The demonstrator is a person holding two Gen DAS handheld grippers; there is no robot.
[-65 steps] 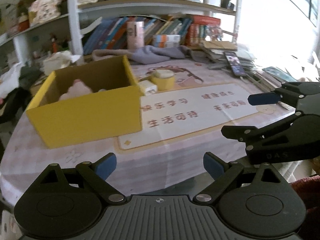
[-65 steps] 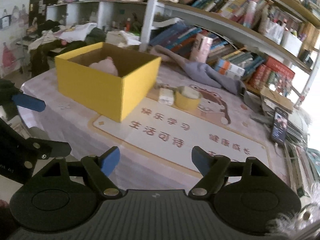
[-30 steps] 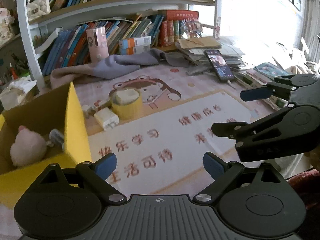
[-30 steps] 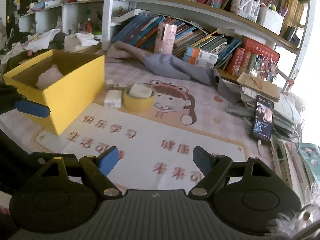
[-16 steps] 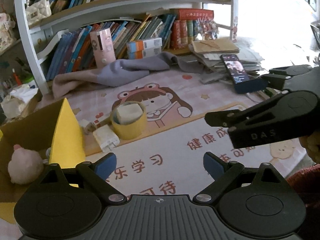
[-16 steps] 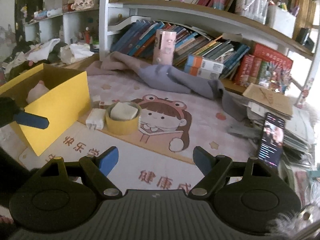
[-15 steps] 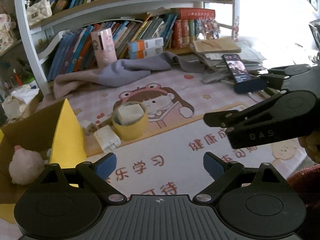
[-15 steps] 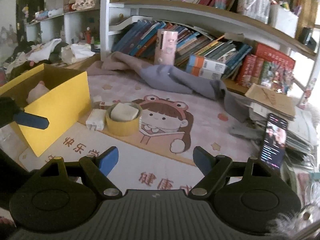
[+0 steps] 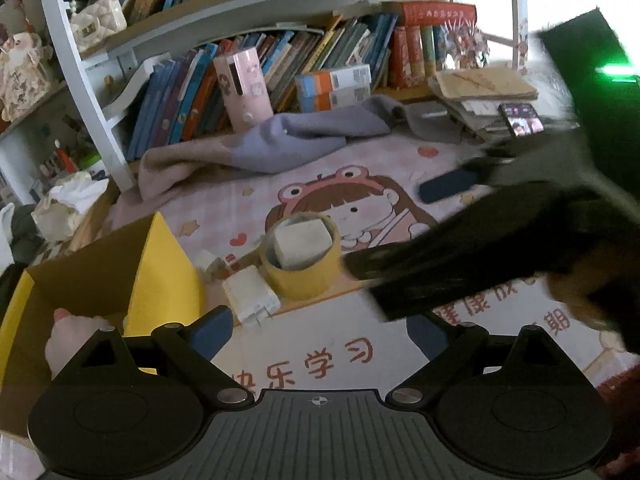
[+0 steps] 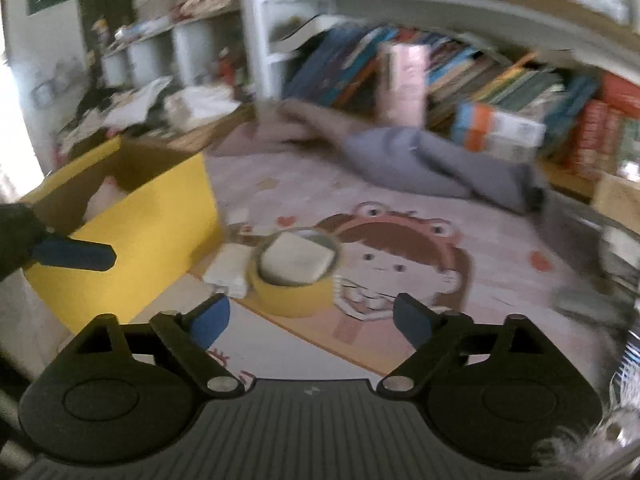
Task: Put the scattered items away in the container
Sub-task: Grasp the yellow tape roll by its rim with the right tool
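Just ahead of the right hand-held gripper (image 10: pixel 310 320), whose empty jaws are opening to straddle it, stands the yellow tape roll (image 10: pixel 294 280); the left hand-held gripper (image 9: pixel 318 330) is spread, empty.

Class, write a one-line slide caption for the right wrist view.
Right gripper, jaws opening and empty, faces a yellow tape roll beside a yellow cardboard box.

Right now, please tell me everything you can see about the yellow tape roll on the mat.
The yellow tape roll is a wide ring of matte yellow tape with a thin cardboard-coloured inner rim. It lies flat on the printed mat, hole upward, beside the cartoon girl's face. A pale, squarish block sits tilted inside the hole. A white charger lies close at its side, toward the yellow box; contact is unclear. No tongs touch it.
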